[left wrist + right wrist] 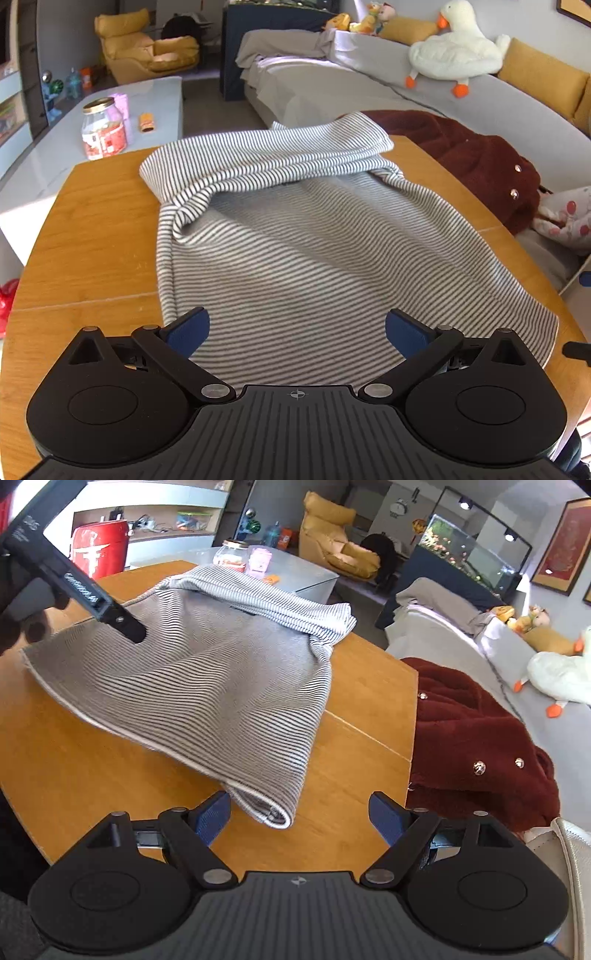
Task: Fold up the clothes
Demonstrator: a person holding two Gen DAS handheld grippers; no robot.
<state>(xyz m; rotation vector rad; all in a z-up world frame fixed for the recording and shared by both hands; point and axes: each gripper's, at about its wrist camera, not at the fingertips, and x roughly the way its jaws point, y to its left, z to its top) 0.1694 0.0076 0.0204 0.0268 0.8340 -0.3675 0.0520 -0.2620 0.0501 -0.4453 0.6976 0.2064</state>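
Observation:
A grey-and-white striped garment [295, 251] lies on the wooden table [96, 229], its far part folded back over itself in a thick roll [266, 158]. My left gripper [297, 332] is open, hovering over the garment's near hem, holding nothing. In the right wrist view the same garment [207, 675] spreads across the table [354, 738]; its near corner [269, 808] lies just ahead of my open, empty right gripper [301, 816]. The left gripper's body [74, 583] shows above the garment's left side.
A dark red fleece jacket [476, 738] hangs off the table's right edge onto a grey sofa [480, 107], near a plush goose [454, 48]. A glass jar [103, 129] stands on a grey side table [155, 96] beyond. A red container [99, 550] stands at the far left.

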